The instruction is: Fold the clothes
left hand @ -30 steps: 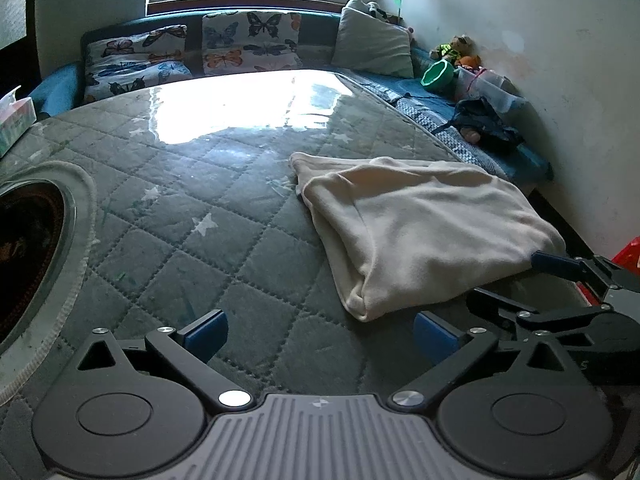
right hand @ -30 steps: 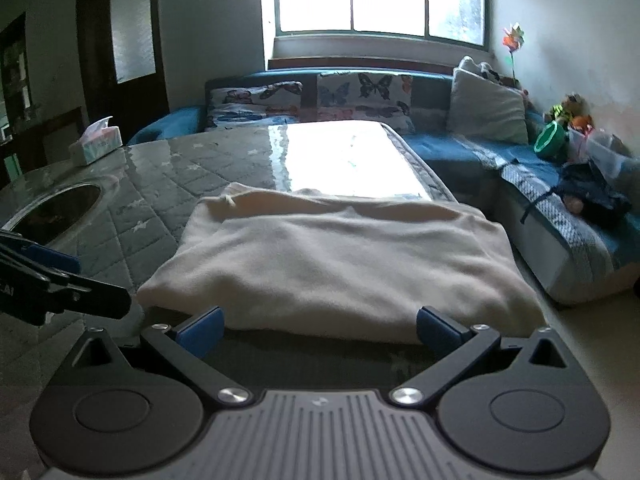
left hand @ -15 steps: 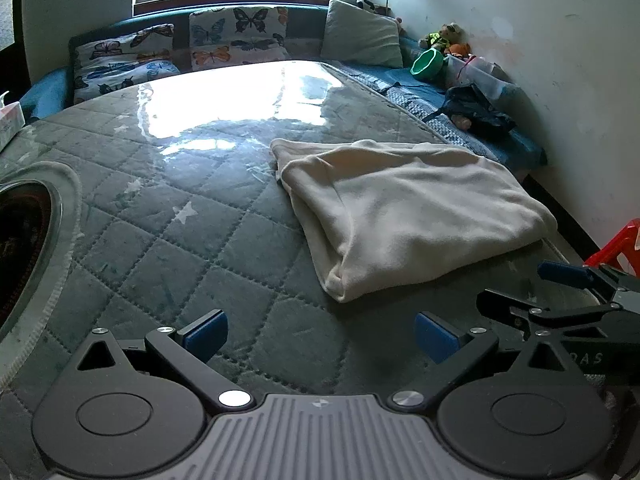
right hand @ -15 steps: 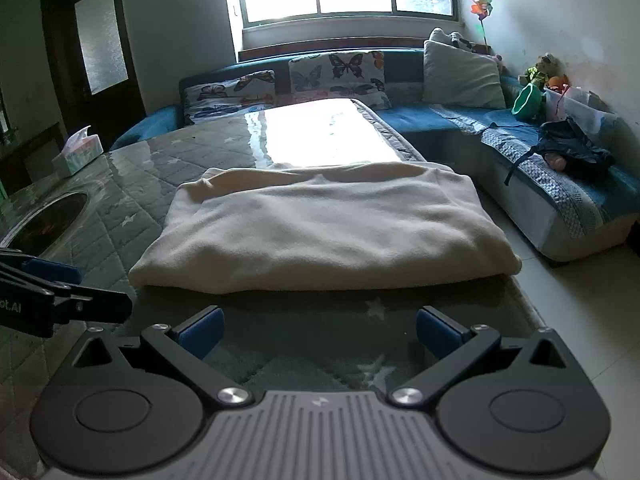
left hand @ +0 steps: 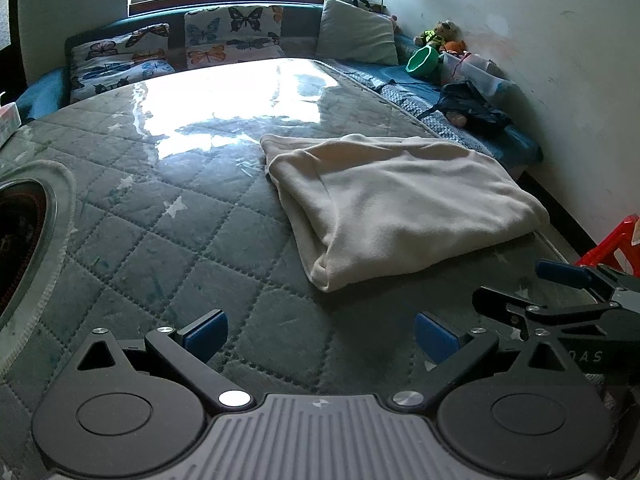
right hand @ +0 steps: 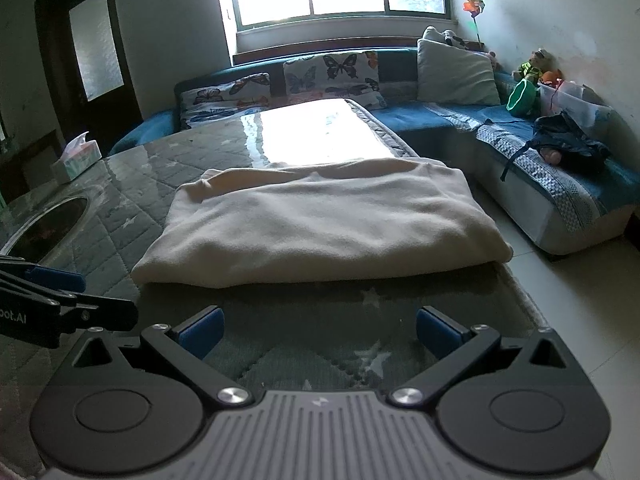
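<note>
Left gripper [left hand: 318, 330]: jaws spread wide, holding nothing, above the quilted bench [left hand: 168, 240] near its front edge, short of the garment's near left corner.
Right gripper [right hand: 318, 330]: jaws likewise wide and empty, over the bench's front edge, facing the garment's long near fold; bare quilting lies between its fingers and the cloth.
Cream garment [right hand: 320, 228]: folded into a flat rectangle at the bench's right side, its right end reaching the bench's right edge, its far edge near the glare patch.
Open room: bare quilted surface runs left of the garment to the round opening [left hand: 20, 240] at the left edge.
Beyond the edges: floor [right hand: 568, 300] to the right, then the blue sofa [right hand: 540, 184]; butterfly cushions [right hand: 332, 74] past the far edge.
</note>
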{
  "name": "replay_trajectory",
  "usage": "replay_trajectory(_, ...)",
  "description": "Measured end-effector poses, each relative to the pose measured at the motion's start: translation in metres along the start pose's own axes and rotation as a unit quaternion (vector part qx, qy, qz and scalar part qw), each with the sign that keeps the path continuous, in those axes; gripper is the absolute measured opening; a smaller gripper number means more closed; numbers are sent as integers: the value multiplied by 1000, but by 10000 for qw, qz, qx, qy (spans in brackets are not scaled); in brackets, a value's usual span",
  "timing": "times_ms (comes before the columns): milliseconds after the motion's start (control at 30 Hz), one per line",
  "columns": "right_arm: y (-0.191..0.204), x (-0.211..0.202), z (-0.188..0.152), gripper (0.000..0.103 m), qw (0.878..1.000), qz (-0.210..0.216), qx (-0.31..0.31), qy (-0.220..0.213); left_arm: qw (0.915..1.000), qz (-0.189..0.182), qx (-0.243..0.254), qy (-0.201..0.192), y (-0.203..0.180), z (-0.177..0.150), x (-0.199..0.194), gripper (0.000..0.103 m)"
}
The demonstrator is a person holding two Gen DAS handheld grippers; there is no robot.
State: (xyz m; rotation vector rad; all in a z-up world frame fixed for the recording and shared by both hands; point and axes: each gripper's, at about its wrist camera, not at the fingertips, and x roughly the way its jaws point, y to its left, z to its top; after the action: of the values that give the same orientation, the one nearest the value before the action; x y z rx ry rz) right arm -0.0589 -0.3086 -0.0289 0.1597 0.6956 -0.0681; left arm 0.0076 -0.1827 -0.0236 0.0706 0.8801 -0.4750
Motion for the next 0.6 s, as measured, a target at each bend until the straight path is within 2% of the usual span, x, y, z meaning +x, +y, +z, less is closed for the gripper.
replay_trajectory(600, 5, -11, -7, 103, 10000, 12, 8, -64, 10000, -37, 84, -38, -8, -9, -9, 101)
